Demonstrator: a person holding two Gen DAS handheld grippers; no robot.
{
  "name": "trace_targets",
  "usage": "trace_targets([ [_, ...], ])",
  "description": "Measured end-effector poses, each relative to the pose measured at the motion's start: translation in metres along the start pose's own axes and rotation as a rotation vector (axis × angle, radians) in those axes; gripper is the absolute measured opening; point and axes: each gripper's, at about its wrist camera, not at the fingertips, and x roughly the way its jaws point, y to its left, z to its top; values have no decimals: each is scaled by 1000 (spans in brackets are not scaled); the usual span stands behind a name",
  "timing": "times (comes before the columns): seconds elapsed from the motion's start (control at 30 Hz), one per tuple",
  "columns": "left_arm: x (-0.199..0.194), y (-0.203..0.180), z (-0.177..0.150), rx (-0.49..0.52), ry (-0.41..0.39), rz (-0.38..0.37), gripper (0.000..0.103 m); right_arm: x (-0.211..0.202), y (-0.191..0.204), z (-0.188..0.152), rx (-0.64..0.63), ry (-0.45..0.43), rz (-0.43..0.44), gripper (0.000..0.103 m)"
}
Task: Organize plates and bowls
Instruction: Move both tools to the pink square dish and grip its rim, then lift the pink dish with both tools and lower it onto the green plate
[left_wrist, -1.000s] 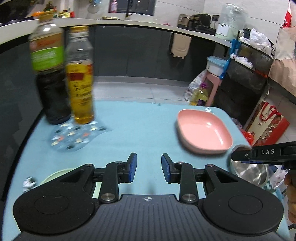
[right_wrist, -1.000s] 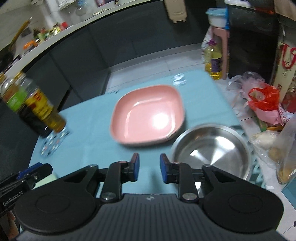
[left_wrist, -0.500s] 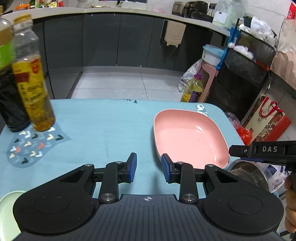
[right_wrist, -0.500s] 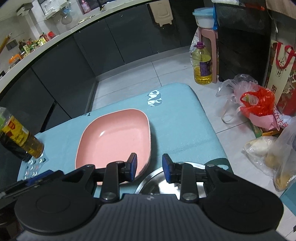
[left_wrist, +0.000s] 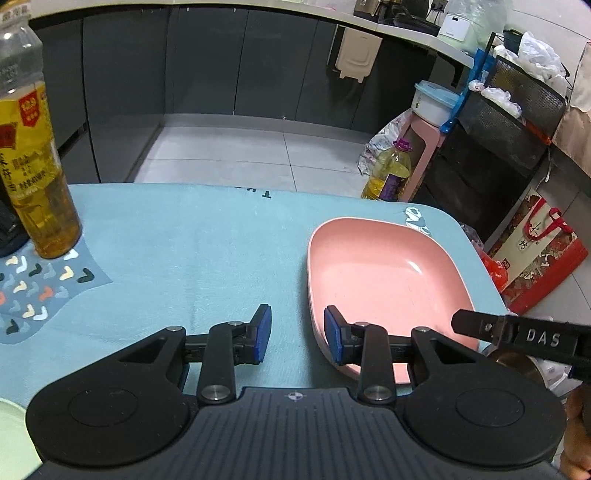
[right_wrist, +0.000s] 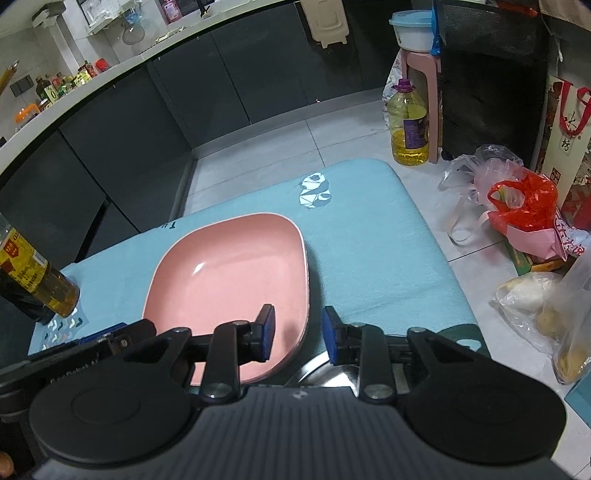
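Right gripper (right_wrist: 299, 338): fingers, just closing, straddle the near rim of the pink plate (right_wrist: 229, 280), pads not yet pressing. Left gripper (left_wrist: 297, 338): fingers part-open, empty. The plate lies on the tabletop (right_wrist: 369, 258) beside the steel bowl (right_wrist: 325, 369). A shallow bite may slip, dropping it.

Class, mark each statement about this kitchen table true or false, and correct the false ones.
1. The pink plate lies empty on the blue cloth. True.
2. The steel bowl sits inside the pink plate. False: it is beside the plate's near corner.
3. The purple-capped oil jug stands on the floor beyond the table. True.
4. The amber bottle lies on its side. False: it stands upright at the edge of a patterned mat.
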Motion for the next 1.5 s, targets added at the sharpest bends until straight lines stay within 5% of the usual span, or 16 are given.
trace_targets([
  [0.13,4,-2,-1,36,-6,-44,7,3,2,-2,-28,-5,-9,0],
  [0.7,-82,26,-22,34,-113,-15,8,-52,47,-26,-95,-29,59,0],
  [1.07,-161,85,-72,31,-182,84,9,-74,108,-67,-204,16,149,0],
  [1.5,-200,159,-114,-85,-178,132,10,-74,183,-110,-328,83,204,0],
])
